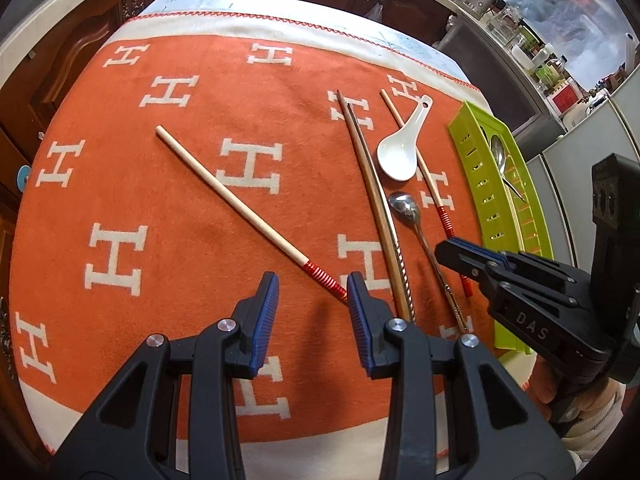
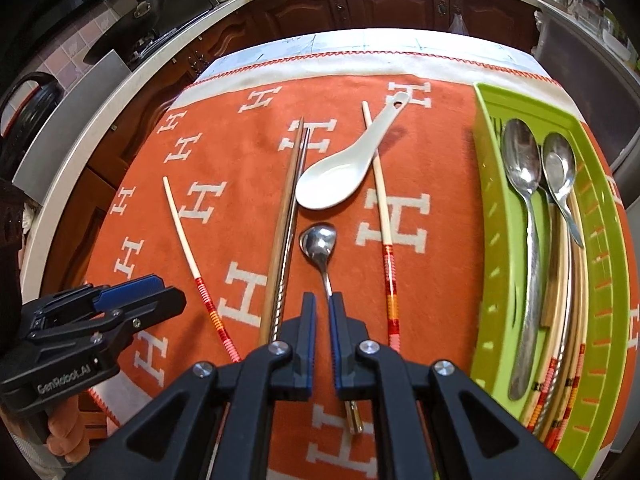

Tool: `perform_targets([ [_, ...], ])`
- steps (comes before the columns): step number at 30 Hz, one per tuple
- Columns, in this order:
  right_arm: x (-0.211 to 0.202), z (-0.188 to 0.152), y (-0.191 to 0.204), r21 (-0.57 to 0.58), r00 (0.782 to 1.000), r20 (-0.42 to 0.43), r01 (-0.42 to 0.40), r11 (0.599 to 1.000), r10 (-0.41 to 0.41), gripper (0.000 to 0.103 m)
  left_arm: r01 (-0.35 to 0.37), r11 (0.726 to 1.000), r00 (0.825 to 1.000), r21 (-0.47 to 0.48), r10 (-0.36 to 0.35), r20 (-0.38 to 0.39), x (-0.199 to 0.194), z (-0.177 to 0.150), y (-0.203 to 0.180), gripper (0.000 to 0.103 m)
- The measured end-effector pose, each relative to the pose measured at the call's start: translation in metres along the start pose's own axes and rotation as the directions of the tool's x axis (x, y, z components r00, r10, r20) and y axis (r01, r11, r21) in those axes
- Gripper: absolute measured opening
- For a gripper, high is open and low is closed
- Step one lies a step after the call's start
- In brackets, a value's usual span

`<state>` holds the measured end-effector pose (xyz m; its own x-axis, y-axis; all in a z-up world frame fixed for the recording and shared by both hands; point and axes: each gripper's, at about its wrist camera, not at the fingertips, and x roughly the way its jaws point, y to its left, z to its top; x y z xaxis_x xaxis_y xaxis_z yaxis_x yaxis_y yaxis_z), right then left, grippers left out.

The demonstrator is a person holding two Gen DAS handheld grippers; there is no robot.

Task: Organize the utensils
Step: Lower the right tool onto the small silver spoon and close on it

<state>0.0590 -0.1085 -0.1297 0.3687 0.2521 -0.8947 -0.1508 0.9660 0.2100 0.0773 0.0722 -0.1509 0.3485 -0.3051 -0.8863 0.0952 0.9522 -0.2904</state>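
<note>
My left gripper is open just above the orange cloth, with the red-wound end of a pale chopstick lying between its fingers close to the right pad. My right gripper hovers over the handle of a small metal spoon. Its jaws stand a narrow gap apart and the handle runs under the right finger without being pinched. A brown and a metal chopstick lie side by side, next to a white ceramic spoon and another red-ended chopstick. The green tray holds metal spoons and chopsticks.
An orange cloth with white H marks covers the table. The green tray sits along its right edge. Dark wooden cabinets and a pale counter edge ring the far side. A hand shows below each gripper body.
</note>
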Motion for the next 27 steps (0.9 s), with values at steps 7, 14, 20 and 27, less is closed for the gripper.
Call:
perform_targets([
  [7, 0.013, 0.007, 0.015, -0.064, 0.999, 0.017, 0.048, 0.997, -0.047, 0.016, 0.02, 0.999, 1.0, -0.027, -0.019, 0.008, 0.0, 0.001, 0.012, 0.032],
  [14, 0.025, 0.007, 0.024, -0.132, 0.99, 0.039, 0.138, 0.982, -0.134, 0.016, 0.037, 0.998, 0.999, -0.055, -0.037, 0.004, 0.004, 0.002, 0.022, 0.032],
  [20, 0.028, 0.008, 0.032, -0.175, 0.979, 0.084, 0.199, 0.964, -0.186, 0.016, 0.05, 0.996, 0.999, -0.068, -0.051, -0.005, 0.009, 0.003, 0.027, 0.032],
  [27, 0.028, 0.012, 0.022, -0.115, 0.985, 0.101, 0.154, 0.981, -0.143, 0.005, 0.054, 0.996, 0.998, -0.07, -0.054, -0.01, 0.014, 0.004, 0.027, 0.032],
])
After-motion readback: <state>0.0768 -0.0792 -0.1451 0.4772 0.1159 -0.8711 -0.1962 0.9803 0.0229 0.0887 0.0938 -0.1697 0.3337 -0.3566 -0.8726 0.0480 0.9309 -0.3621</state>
